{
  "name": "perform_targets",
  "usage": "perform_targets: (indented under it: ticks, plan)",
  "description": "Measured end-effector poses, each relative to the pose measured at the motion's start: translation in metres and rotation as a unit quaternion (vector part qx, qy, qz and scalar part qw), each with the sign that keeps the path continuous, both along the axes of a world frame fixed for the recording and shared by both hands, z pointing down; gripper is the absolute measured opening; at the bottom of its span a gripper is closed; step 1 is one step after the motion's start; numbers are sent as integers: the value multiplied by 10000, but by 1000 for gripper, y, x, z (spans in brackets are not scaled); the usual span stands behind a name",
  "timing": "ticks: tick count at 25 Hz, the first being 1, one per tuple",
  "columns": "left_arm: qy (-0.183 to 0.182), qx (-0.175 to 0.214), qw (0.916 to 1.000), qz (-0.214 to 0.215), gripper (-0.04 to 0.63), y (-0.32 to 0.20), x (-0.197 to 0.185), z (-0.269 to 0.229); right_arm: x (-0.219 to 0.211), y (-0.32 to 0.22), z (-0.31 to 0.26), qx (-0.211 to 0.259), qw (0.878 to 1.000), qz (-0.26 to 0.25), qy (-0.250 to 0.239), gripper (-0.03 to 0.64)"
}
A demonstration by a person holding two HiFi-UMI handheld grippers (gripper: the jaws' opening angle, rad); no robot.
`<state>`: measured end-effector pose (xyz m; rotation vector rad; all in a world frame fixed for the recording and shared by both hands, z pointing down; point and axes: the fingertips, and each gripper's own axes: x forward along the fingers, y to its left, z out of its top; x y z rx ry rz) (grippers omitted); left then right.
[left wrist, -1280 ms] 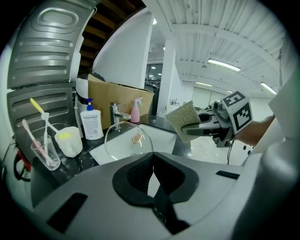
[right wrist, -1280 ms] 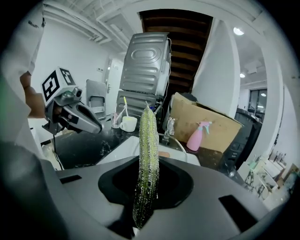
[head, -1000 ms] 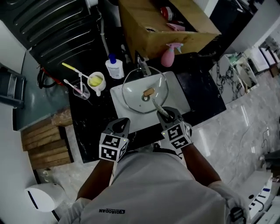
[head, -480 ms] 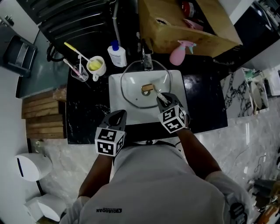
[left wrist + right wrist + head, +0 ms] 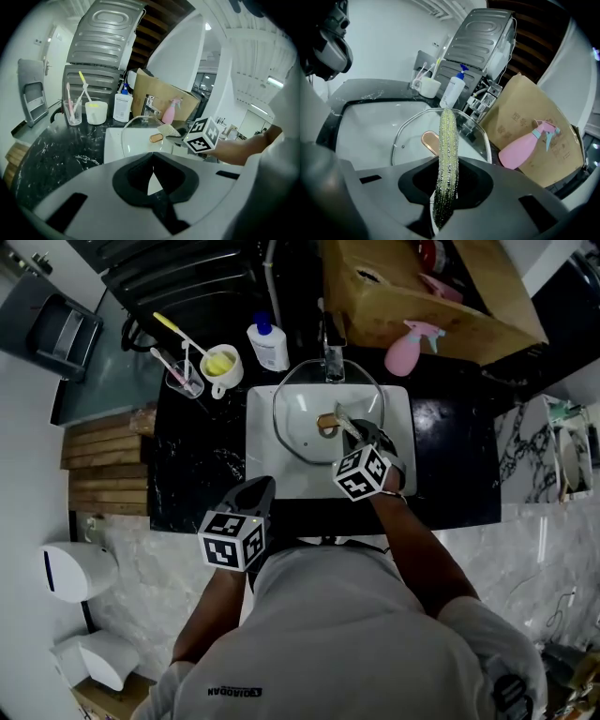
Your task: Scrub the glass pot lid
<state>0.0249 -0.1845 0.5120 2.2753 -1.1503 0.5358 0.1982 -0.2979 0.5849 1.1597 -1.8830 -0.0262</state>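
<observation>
Head view, glass lid (image 5: pixel 300 432) lying in the white sink (image 5: pixel 267 479), right gripper (image 5: pixel 361 435) over its knob, left gripper (image 5: pixel 251 498) at the sink's near edge, left gripper view, jaws together on nothing, lid ahead, right gripper view, jaws clamping a sparkly scrubbing pad (image 5: pixel 446 154), lid beyond, cardboard box (image 5: pixel 529 136) print unreadable.

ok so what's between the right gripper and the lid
A scrub pad. It is clamped in the right gripper and sticks out over the lid, near the knob. The right gripper view shows this best.
</observation>
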Motion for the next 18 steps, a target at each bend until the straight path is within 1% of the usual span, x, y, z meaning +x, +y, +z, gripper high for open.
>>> perform_targets:
  ticks: [2,10,18]
  plan:
    - [6,-2,10000,-18,15,1,0,1,-2,0,5,34,9999,-14,118,72]
    - [-106,49,9998,137,15,10,9,3,-11,2,10,116,9985,-159,507,72]
    - [-71,133,9998,107,15,8,11,-3,-29,3,13,32,9974,-374,612,72]
